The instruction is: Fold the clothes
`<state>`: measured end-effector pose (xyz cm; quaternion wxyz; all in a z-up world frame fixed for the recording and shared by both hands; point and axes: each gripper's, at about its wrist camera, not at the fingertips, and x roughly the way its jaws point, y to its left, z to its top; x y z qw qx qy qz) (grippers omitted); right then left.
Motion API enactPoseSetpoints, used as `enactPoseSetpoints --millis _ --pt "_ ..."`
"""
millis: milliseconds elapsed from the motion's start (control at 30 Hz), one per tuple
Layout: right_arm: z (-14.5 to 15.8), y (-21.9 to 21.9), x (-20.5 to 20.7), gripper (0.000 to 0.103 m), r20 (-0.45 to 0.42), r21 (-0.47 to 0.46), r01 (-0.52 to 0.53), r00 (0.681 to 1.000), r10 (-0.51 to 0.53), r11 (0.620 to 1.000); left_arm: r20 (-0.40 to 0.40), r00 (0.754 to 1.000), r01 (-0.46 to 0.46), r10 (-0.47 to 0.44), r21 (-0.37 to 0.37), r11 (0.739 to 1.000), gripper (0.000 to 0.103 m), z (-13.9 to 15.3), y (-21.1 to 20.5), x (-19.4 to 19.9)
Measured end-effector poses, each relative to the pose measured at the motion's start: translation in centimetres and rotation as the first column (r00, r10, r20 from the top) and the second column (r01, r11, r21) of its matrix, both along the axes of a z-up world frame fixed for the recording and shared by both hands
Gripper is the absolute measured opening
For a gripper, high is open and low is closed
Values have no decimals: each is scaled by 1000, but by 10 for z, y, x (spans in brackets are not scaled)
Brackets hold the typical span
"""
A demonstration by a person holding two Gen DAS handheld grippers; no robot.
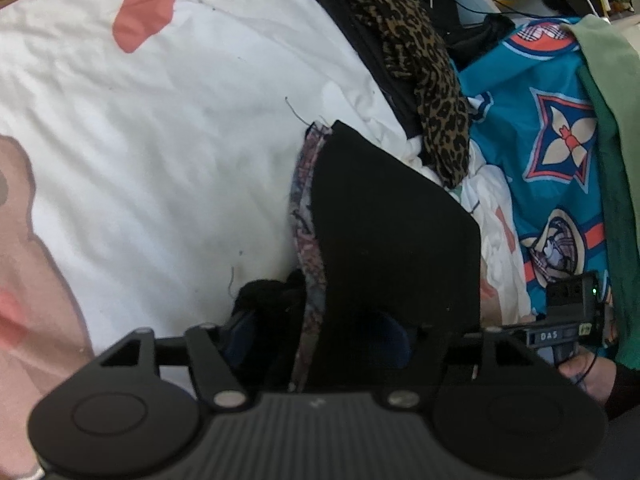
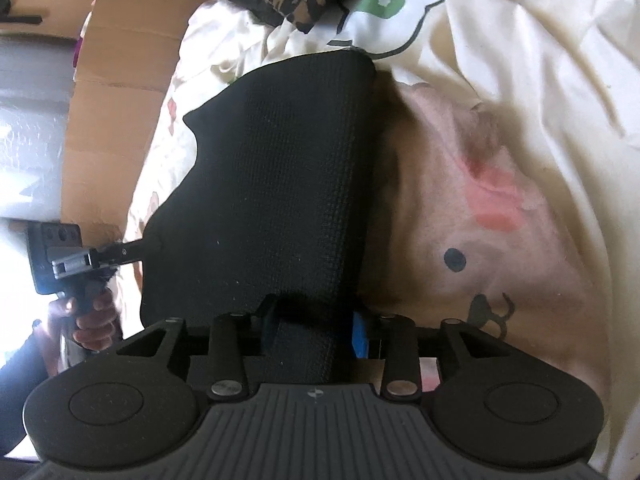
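Observation:
A black knit garment (image 1: 384, 224) with a patterned lining edge (image 1: 308, 208) is held up above a white printed bedsheet (image 1: 160, 120). My left gripper (image 1: 320, 332) is shut on its near edge. In the right wrist view the same black garment (image 2: 276, 176) hangs from my right gripper (image 2: 312, 328), which is shut on it. The left gripper (image 2: 132, 252) shows at the left of the right wrist view, pinching the garment's other corner. The right gripper (image 1: 532, 336) shows at the right of the left wrist view.
A leopard-print cloth (image 1: 424, 64) on a dark pile and a blue patterned fabric (image 1: 540, 128) with green cloth (image 1: 612, 120) lie to the right. A cardboard box (image 2: 116, 92) stands beside the bed. The sheet (image 2: 500, 200) has a pink cartoon print.

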<state>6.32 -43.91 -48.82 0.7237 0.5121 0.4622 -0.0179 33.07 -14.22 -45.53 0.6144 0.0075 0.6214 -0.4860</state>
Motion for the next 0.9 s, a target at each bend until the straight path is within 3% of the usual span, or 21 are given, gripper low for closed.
enactPoseSetpoints --millis 33,67,100,167,300,400,467,500,533,800,900 --pt "0 -1 -1 36 4 5 4 1000 -4 1000 4 1000 -4 4 -1 1000 67 0 0 0" --pt "2 -1 -2 29 10 5 1 1000 -1 1000 15 1000 -7 7 3 1000 56 1 -1 0" --pt "4 -1 -3 16 18 3 -4 1000 4 1000 27 1000 -2 2 3 1000 50 3 0 0" --pt "10 -1 -5 10 37 3 -14 999 14 1000 39 999 29 -29 -11 1000 36 8 1 1" --pt "24 -3 -8 8 75 3 -41 996 41 999 58 996 62 -61 -3 998 35 15 1 2" --pt "25 -3 -9 12 60 -19 -55 997 56 998 61 996 62 -63 20 998 54 16 1 5" --pt "23 -2 -7 29 40 -31 -66 997 67 997 68 995 63 -65 36 997 65 15 0 6" --pt "22 -2 -6 43 31 -36 -72 997 73 997 76 995 62 -65 45 997 69 14 0 7" --pt "22 0 -5 47 31 -39 -72 997 73 997 81 995 56 -61 56 997 73 13 1 7" --pt "3 5 0 48 43 7 -32 999 31 999 16 998 53 -53 -14 998 79 -3 0 7" --pt "1 6 1 48 57 24 -15 998 14 1000 4 996 85 -85 -30 996 66 -1 -1 6"
